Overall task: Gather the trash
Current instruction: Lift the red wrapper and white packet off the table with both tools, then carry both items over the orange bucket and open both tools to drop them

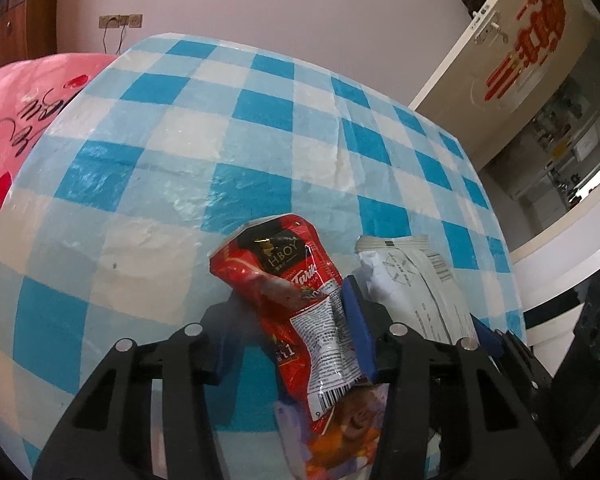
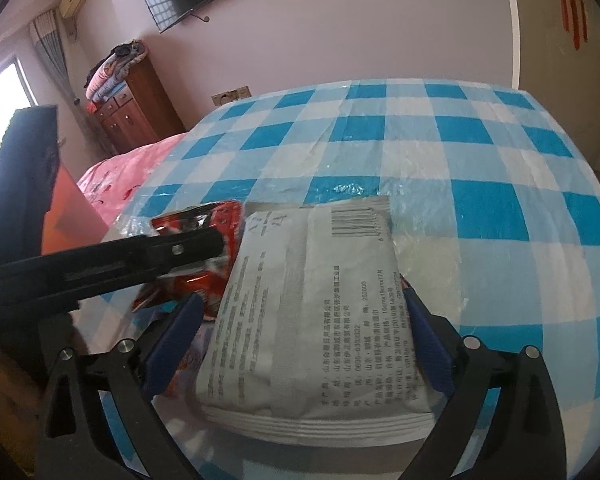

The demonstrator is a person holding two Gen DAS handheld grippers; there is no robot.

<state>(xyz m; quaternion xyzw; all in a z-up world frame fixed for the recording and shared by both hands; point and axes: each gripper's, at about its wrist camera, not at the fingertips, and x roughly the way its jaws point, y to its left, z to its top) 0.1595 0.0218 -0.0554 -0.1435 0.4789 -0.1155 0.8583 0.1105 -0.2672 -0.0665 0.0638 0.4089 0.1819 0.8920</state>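
A crumpled red snack wrapper (image 1: 296, 292) lies between the blue-padded fingers of my left gripper (image 1: 290, 300), which stands wide; the right finger (image 1: 356, 320) touches it, the left one is apart. The wrapper also shows in the right wrist view (image 2: 204, 276) behind the left gripper's black arm (image 2: 112, 264). A white printed packet (image 2: 312, 312) sits between the fingers of my right gripper (image 2: 300, 312), which close on its sides. The packet shows in the left wrist view (image 1: 412, 284) just right of the red wrapper. Another colourful wrapper (image 1: 348, 428) lies under the left gripper.
Everything sits on a table with a blue and white checked plastic cloth (image 1: 220, 128), also seen in the right wrist view (image 2: 460, 168). A pink bedspread (image 1: 16, 120) lies to the left. An open white door (image 1: 512, 52) and shelves stand to the right.
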